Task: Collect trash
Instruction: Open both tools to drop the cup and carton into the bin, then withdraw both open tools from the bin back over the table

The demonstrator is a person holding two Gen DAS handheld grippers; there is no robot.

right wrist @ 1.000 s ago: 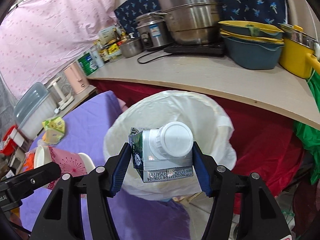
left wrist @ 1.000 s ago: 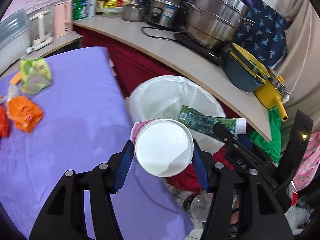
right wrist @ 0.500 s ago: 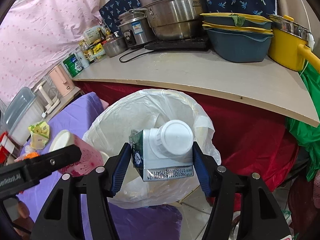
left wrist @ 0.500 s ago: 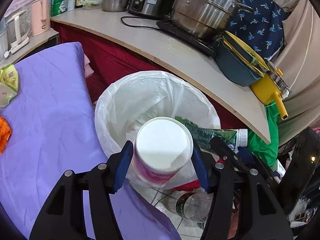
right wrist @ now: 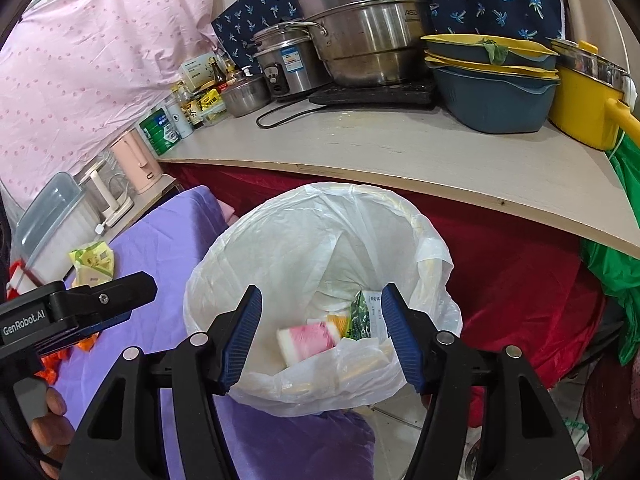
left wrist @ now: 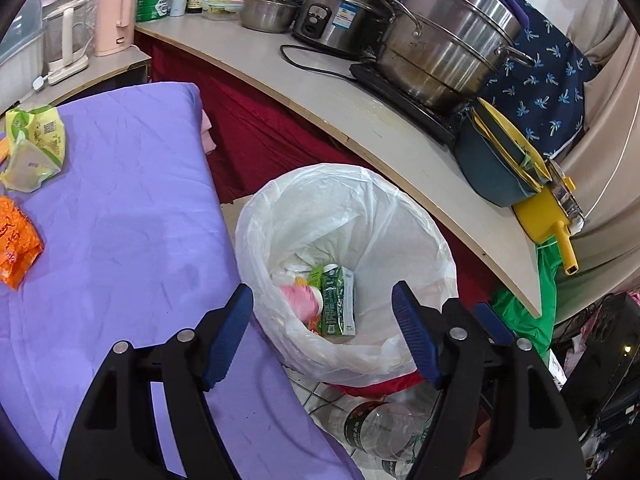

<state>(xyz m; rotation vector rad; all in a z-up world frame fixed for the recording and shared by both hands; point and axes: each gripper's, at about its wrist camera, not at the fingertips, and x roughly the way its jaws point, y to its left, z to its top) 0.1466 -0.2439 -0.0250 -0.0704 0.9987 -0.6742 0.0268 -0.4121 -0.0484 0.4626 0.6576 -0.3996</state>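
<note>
Fingers (left wrist: 240,320) of both grippers gaped wide, empty, above the lined bin (left wrist: 420,236). Inside lay a pink cup (left wrist: 302,300) and carton (left wrist: 338,306); wrappers (left wrist: 34,148) beside the bin awaited collection.

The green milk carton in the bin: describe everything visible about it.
The green milk carton is a small box of printed card, green on its broad face, white on one side, with small text and a code near its lower end. It lies on its side at the bottom of the white bag-lined bin, against the pink paper cup and other wrappers. Neither gripper touches it.
</note>
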